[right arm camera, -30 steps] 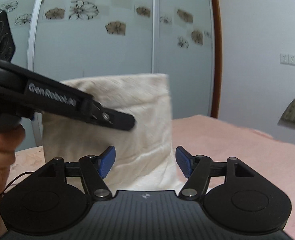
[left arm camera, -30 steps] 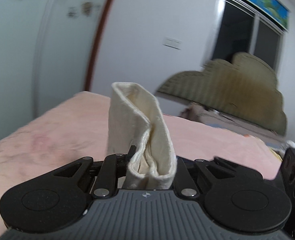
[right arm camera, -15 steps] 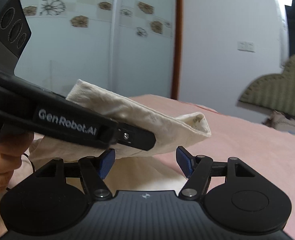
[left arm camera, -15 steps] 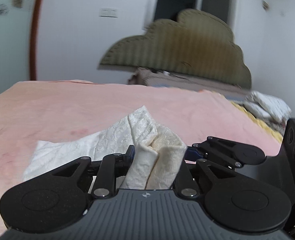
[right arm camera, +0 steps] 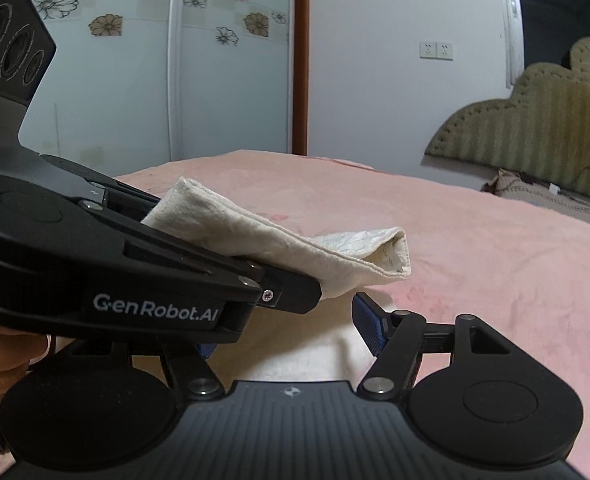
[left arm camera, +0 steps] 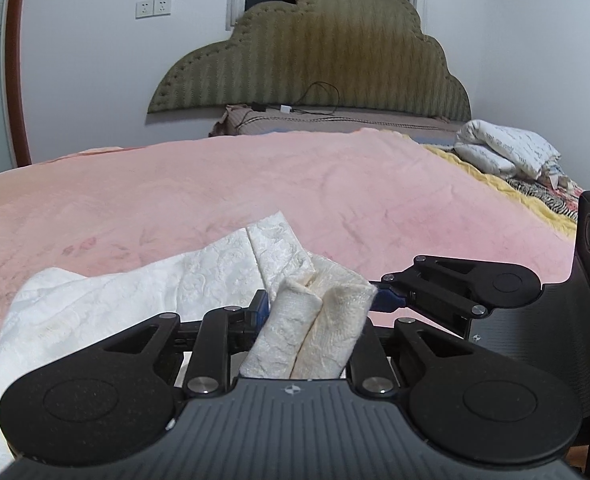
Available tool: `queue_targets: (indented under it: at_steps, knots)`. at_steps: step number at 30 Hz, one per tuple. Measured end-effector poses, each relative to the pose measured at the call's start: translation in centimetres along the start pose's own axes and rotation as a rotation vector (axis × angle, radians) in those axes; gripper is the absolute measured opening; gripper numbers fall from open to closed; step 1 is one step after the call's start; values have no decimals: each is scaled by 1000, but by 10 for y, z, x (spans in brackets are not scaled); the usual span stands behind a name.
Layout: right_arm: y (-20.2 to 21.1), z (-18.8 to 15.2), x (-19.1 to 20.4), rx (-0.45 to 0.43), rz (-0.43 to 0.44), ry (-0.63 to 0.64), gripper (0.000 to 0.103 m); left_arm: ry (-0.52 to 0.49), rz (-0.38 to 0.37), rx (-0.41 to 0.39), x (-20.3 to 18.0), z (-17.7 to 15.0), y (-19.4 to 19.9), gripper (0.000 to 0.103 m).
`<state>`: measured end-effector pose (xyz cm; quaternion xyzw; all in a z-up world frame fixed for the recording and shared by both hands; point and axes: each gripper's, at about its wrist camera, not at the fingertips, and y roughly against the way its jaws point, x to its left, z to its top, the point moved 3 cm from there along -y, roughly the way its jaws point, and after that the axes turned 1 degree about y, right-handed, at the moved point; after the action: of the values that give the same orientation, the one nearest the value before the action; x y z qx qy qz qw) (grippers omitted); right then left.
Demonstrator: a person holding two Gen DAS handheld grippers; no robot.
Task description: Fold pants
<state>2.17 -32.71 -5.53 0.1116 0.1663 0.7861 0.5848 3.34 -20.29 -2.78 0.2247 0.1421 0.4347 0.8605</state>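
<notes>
My left gripper pinches the folded pants, which trail left over the bed. My right gripper, fingers spread, hangs just beside that bundle, nearer its free end.

Cream embossed cloth pants, matt and slightly rough, fuzzy pink blanket, quilted olive fabric headboard, matt black plastic left gripper with ribbed blue pads

Pink bed — pants on it
</notes>
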Motion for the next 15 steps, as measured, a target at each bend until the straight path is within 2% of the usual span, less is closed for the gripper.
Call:
queue_targets:
  at_steps: [1,2,4,5,7,11,13,15]
  knots:
    - [-2,-1,-1,13,-3,-14,67,-7,-10,9,-1,1,-3,22]
    - [-2,-3,-2,26,-6,-26,68,-11,-24,22,-2,-1,-6,29]
    - [-3,-4,-3,53,-10,-48,68,1,-47,51,-1,-3,-11,34]
    - [-2,-6,-4,67,-20,-58,73,11,-65,65,0,-4,-13,40]
    - [4,-10,-6,101,-62,-86,75,40,-114,91,3,-4,-14,53]
    - [22,-21,-22,153,-145,-184,75,84,-240,117,11,-3,-6,63]
    - [37,-25,-28,148,-199,-226,75,95,-286,118,17,2,1,66]
    - [51,-24,-32,120,-275,-260,76,96,-299,99,32,6,12,69]
